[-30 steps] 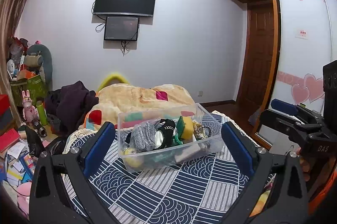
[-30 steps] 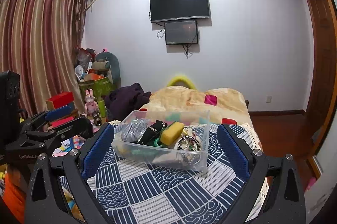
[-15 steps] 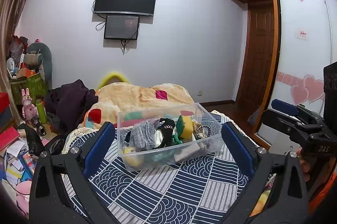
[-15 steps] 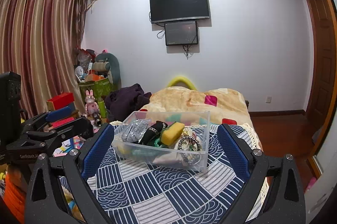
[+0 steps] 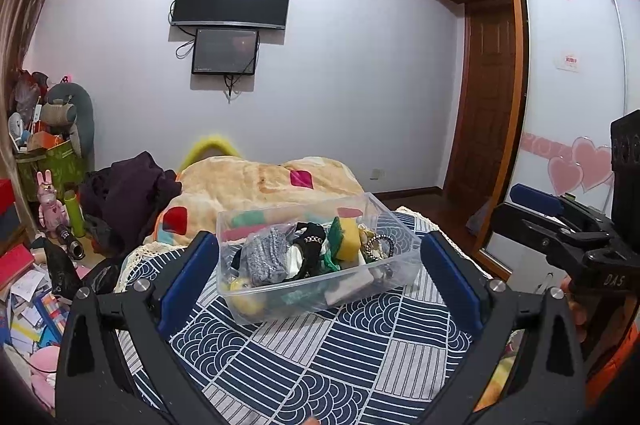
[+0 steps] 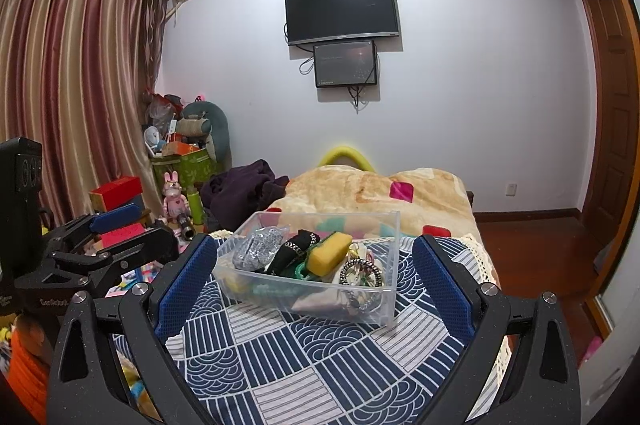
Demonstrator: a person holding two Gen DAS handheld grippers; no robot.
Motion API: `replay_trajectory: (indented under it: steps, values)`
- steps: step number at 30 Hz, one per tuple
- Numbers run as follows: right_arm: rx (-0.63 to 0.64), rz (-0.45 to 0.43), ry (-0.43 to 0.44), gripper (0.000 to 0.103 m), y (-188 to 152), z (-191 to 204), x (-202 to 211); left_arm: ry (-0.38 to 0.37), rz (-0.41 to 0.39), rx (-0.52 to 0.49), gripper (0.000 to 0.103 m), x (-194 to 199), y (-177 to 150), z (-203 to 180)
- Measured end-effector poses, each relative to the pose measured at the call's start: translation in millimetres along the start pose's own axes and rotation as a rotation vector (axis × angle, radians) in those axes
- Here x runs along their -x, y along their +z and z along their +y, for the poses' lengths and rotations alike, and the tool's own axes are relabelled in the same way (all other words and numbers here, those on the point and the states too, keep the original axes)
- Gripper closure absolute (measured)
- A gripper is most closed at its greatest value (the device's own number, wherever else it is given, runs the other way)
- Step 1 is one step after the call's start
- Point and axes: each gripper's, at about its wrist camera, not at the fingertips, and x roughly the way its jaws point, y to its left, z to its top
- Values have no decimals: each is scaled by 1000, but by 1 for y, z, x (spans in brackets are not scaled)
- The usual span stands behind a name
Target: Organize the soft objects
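Note:
A clear plastic bin (image 5: 256,299) stands on a table with a blue patterned cloth (image 5: 320,357); it also shows in the right wrist view (image 6: 384,309). In it lie soft things: a grey knit piece (image 5: 266,257), a black sock (image 5: 310,245), a yellow-green sponge (image 5: 346,239) and beaded hair ties (image 6: 360,271). My left gripper (image 5: 320,265) is open and empty, held before the bin. My right gripper (image 6: 316,265) is open and empty too, on the bin's other side. Each gripper shows in the other's view, the right one (image 5: 560,225) and the left one (image 6: 108,237).
A bed with a beige blanket (image 5: 260,185) lies behind the table. Dark clothes (image 5: 128,185) lie on its left. Toys, boxes and papers (image 5: 36,265) clutter the floor at left. A wardrobe (image 5: 572,105) and door stand at right.
Both grippers have stayed open and almost still. The left wrist view has shifted very slightly; the bin's contents have not moved.

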Motion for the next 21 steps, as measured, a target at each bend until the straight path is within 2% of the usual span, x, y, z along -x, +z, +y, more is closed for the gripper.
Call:
replay_trajectory:
  steps: [21]
  values:
    - [-5,11,-5,5,-3,4,1,-6,10,12,1,1,-2,1]
